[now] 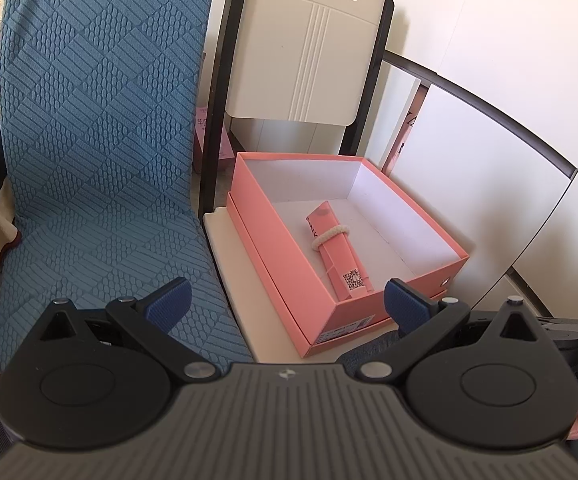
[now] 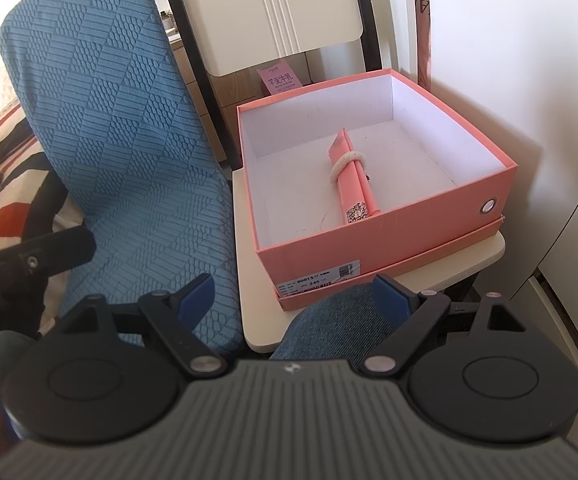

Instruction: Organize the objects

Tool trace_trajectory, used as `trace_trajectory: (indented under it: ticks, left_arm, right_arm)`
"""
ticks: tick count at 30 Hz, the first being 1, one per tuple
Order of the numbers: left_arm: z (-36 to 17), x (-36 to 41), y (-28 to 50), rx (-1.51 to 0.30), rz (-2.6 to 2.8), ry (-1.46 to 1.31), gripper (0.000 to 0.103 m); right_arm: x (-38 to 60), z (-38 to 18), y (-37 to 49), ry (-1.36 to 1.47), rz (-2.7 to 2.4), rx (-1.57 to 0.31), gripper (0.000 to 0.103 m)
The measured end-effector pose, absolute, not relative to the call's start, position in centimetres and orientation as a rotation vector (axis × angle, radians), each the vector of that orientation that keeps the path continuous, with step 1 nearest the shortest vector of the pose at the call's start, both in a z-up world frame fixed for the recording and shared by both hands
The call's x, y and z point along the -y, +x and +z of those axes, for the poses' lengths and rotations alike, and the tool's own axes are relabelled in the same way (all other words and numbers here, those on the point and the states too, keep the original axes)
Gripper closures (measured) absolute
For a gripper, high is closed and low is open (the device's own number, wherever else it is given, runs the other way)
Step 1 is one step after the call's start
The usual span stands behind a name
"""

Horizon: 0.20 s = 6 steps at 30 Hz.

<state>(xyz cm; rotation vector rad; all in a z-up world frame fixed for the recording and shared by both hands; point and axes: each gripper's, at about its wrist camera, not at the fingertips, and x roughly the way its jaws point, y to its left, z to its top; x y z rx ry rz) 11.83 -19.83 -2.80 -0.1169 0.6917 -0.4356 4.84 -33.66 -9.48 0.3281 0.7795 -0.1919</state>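
I judge I'm between steps: my left gripper (image 1: 285, 300) and right gripper (image 2: 293, 296) both hang released, fingers spread, near the open salmon-pink cardboard box (image 2: 445, 216) on the cream folding chair seat (image 2: 257, 308). Next move calls for finding another item. The pink rolled paper bundle bound by a white cord loop (image 2: 351, 182) lies diagonally inside the box

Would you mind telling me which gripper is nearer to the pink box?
Neither is clearly nearer. The left gripper and right gripper both hang open just short of the pink box, touching nothing.
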Motion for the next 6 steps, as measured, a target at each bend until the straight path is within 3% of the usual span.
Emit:
trace_trajectory:
  ticks: [6]
  left_arm:
    - [-2.87,19.63,11.90,-0.695,-0.433,-0.119,0.000]
  right_arm:
    - [33.67,-9.53,4.86,0.330,-0.192,-0.781,0.016]
